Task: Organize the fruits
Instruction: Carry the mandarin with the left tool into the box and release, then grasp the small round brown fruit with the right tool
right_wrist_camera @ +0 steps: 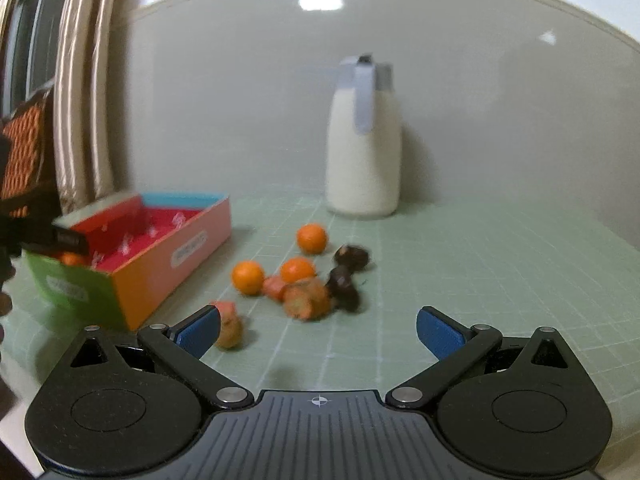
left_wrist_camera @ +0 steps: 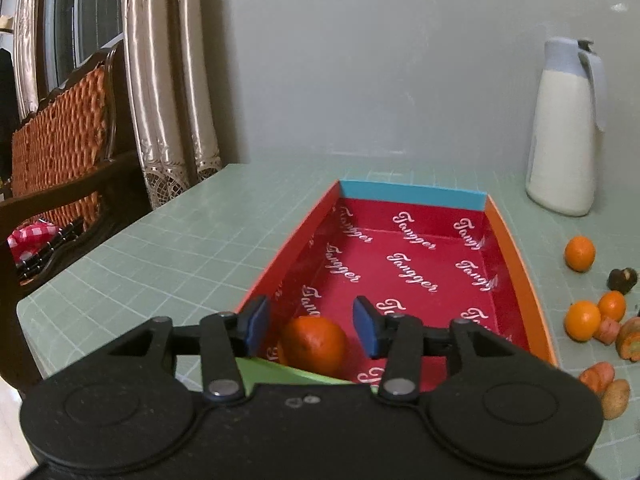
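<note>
The green desk (right_wrist_camera: 500, 264) carries the white jug (right_wrist_camera: 363, 148) by the wall. Your red box (left_wrist_camera: 404, 264) lies on the desk, and one orange (left_wrist_camera: 314, 345) sits in its near end. Your left gripper (left_wrist_camera: 313, 325) hangs open above this orange. Your right gripper (right_wrist_camera: 318, 330) is wide open, holding nothing, near the loose oranges (right_wrist_camera: 248, 277) beside the box.

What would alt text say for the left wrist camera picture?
An open hand-held gripper hovers over an orange lying in the near end of a red-lined box. To the right, more oranges and other produce lie on the green table near a white jug.
</note>
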Demonstrator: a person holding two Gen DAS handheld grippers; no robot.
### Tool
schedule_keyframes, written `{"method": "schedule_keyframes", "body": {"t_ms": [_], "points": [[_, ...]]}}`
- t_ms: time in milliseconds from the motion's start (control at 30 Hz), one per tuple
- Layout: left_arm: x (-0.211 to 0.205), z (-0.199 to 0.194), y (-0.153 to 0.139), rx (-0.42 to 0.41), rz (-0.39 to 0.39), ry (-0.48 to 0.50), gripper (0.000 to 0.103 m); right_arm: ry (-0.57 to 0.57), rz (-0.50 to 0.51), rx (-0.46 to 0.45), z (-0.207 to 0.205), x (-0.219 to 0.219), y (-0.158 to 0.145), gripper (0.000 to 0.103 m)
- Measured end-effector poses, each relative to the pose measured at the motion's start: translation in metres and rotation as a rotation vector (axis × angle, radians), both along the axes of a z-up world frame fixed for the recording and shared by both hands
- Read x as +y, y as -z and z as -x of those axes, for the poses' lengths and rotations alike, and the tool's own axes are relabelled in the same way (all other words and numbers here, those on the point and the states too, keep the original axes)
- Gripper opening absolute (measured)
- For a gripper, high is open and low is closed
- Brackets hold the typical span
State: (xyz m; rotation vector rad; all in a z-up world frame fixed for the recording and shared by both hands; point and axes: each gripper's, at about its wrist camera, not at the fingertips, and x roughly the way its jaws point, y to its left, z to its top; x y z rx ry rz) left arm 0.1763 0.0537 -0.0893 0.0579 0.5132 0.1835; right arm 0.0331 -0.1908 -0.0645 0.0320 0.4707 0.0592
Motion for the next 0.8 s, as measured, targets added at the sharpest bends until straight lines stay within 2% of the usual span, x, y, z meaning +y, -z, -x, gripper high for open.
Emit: {"method": "schedule_keyframes", "body": {"t_ms": [33,67,133,167,200,267,367,433,500,533,567,667,800], "points": [[0.002,0.002,-0.001,-0.004,0.013,0.004,0.049,-0.031,-0.031,0.01,-0.003,0.001,0.0,0.103],[0.004,0.003,-0.002,-0.009,0.034,0.018,0.056,-0.048,-0.042,0.008,-0.005,0.003,0.0,0.103],[0.005,0.008,-0.004,-0.025,0.054,0.034,0.06,-0.083,-0.01,-0.007,-0.01,0.014,-0.003,0.103],[0.004,0.01,-0.005,-0.034,0.052,0.044,0.068,-0.103,0.01,-0.016,-0.014,0.019,-0.004,0.103],[0.003,0.012,-0.007,-0.046,0.05,0.053,0.082,-0.118,0.014,-0.021,-0.017,0.023,-0.004,0.103],[0.001,0.02,-0.011,-0.098,0.008,0.013,0.095,-0.141,-0.003,-0.025,-0.025,0.028,-0.004,0.103],[0.008,0.029,-0.018,-0.158,0.017,0.003,0.097,-0.144,-0.026,-0.004,-0.033,0.029,0.006,0.103],[0.017,0.031,-0.02,-0.166,0.034,-0.033,0.097,-0.147,-0.034,0.009,-0.034,0.03,0.013,0.102],[0.027,0.028,-0.02,-0.152,0.043,-0.086,0.097,-0.152,-0.033,0.023,-0.036,0.032,0.016,0.073],[0.033,0.027,-0.02,-0.145,0.052,-0.117,0.097,-0.148,-0.028,0.038,-0.039,0.033,0.019,0.053],[0.039,0.026,-0.02,-0.14,0.061,-0.137,0.097,-0.141,-0.034,0.05,-0.039,0.031,0.02,0.048],[0.053,0.026,-0.02,-0.134,0.08,-0.199,0.097,-0.135,-0.093,0.081,-0.043,0.025,0.024,0.048],[0.069,0.028,-0.023,-0.121,0.1,-0.238,0.097,-0.136,-0.048,0.075,-0.043,0.032,0.026,0.044]]}}
